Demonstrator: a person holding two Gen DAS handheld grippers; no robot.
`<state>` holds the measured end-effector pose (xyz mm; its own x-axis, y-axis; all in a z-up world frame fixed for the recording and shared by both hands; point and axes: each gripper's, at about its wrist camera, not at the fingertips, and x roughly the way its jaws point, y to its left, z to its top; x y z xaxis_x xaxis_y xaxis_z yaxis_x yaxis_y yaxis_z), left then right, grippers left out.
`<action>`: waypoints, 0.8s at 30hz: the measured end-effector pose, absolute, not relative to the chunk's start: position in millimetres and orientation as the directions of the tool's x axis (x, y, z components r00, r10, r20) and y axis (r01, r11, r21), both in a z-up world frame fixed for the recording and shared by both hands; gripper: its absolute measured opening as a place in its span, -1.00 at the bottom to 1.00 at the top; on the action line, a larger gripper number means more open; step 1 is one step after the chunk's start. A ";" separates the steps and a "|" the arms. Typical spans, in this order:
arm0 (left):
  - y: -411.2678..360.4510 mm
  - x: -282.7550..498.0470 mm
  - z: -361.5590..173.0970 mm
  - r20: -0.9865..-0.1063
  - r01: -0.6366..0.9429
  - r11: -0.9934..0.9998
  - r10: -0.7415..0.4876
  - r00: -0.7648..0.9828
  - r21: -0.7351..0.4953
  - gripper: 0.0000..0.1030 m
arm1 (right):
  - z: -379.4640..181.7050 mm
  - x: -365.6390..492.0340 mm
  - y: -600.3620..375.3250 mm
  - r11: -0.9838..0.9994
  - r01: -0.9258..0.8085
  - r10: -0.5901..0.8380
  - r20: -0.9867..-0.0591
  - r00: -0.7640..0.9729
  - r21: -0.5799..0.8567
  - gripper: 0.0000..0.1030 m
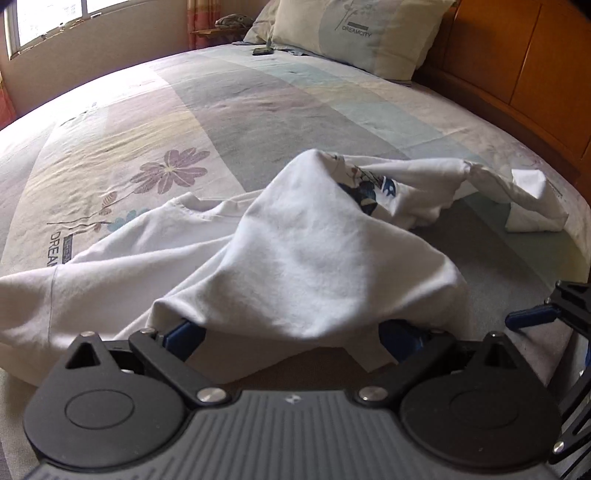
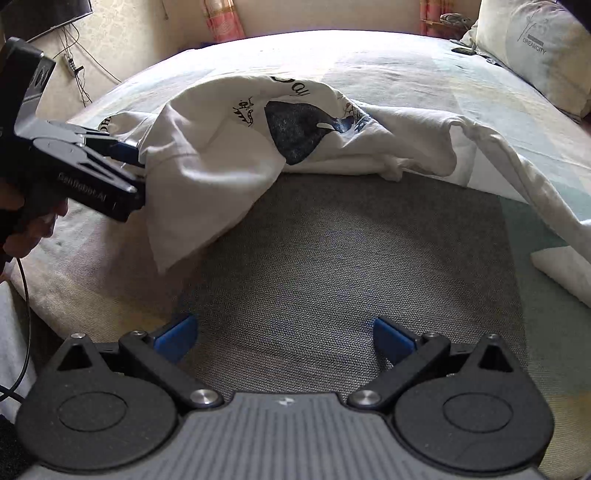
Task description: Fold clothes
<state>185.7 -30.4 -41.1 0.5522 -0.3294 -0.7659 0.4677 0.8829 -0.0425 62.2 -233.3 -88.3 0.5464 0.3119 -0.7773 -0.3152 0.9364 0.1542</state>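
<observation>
Your left gripper sits at the near edge of the white shirt, whose cloth drapes over and between its blue fingers. The fingers stand wide apart in the left wrist view, yet their tips are covered, so you cannot tell from there whether they pinch the fabric. In the right wrist view the same gripper appears from the side, its tips buried in a raised corner of the shirt; the cloth hangs down from that point, but the closure itself is hidden. Ahead of the left fingers the shirt rises in a tented peak, with a dark blue print showing on the folded-over part beyond. A sleeve trails off to the right of the fingers, lying on the bedsheet. Your right gripper holds nothing: its blue fingers are spread wide over a bare grey panel of the bedsheet, well short of the shirt, which lies ahead of them and to both sides. Part of a hand grips the left tool's handle at the left edge of that view. A pillow lies far ahead of the left fingers, against the wooden headboard.
</observation>
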 end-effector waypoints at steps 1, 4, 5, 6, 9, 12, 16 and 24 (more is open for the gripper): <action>-28.3 193.8 -33.5 -0.752 0.456 0.889 -0.331 0.569 -0.047 0.94 | -89.5 61.3 -232.1 0.938 -0.316 0.302 -0.777 0.552 0.141 1.00; -22.8 218.9 -14.3 -0.722 0.415 0.909 -0.312 0.618 -0.038 0.94 | -93.1 58.6 -228.3 0.943 -0.317 0.274 -0.775 0.570 0.101 1.00; -21.2 227.4 -8.6 -0.714 0.400 0.916 -0.300 0.633 -0.031 0.94 | -94.4 57.6 -227.0 0.944 -0.317 0.265 -0.774 0.576 0.088 1.00; -20.0 230.7 -5.4 -0.710 0.394 0.919 -0.293 0.640 -0.025 0.94 | -95.6 56.7 -225.8 0.946 -0.317 0.255 -0.772 0.582 0.074 1.00; -16.3 240.3 3.9 -0.699 0.376 0.927 -0.272 0.661 -0.006 0.94 | -99.2 54.0 -222.0 0.948 -0.316 0.227 -0.768 0.599 0.034 1.00; -13.9 235.6 2.8 -0.696 0.392 0.920 -0.263 0.668 0.029 0.94 | -101.9 53.6 -221.8 0.946 -0.324 0.218 -0.762 0.610 0.011 1.00; -2.4 230.2 -14.7 -0.721 0.348 0.930 -0.162 0.674 0.116 0.95 | -102.3 56.0 -222.7 0.943 -0.332 0.224 -0.757 0.613 0.011 1.00; 45.2 207.7 -34.1 -0.764 0.266 0.953 -0.062 0.643 0.147 0.95 | -81.5 67.0 -229.6 0.936 -0.337 0.305 -0.719 0.624 0.104 1.00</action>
<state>207.7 45.2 -34.1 0.6427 -0.0621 -0.7636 0.2663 0.9526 0.1467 67.0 -229.6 -81.5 0.6240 0.3050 -0.7194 -0.3373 0.9356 0.1041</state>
